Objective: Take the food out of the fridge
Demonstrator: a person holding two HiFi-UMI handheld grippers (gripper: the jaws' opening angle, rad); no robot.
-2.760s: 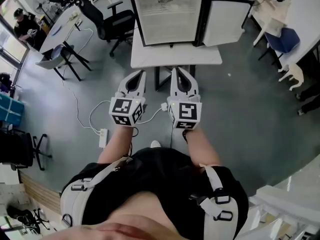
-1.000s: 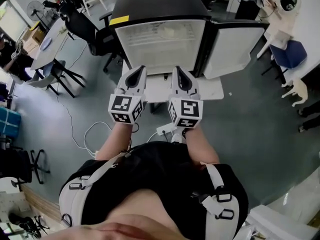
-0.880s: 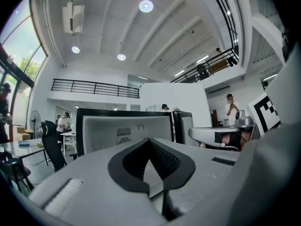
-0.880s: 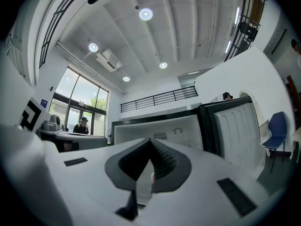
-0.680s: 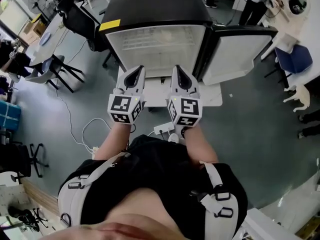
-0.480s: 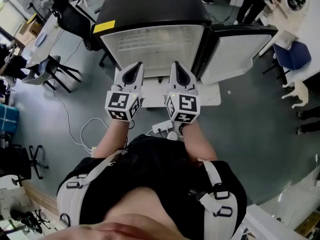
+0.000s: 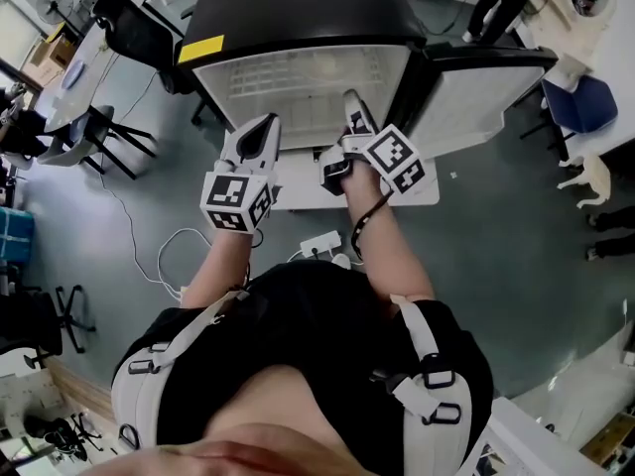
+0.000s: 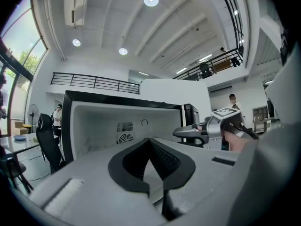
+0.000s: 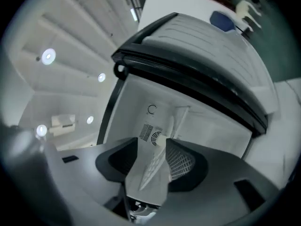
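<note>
An open fridge with a black top stands on a white table, its door swung out to the right. Its white inside shows a wire shelf; I can make out no food there. My left gripper points level at the fridge's mouth, and its jaws meet at the tips with nothing between them. My right gripper is rolled onto its side just in front of the shelf. Its jaws are opening, and only the fridge's back wall with a fan vent shows through the gap.
A power strip with its cable lies on the floor under the table's near edge. Black office chairs and desks stand to the left, a blue chair to the right. The ribbed door lining sits close on the right gripper's side.
The fridge has come nearer as I stepped up to it. Both grippers moved forward to its mouth. The right gripper rolled onto its side, its marker cube now facing right.
</note>
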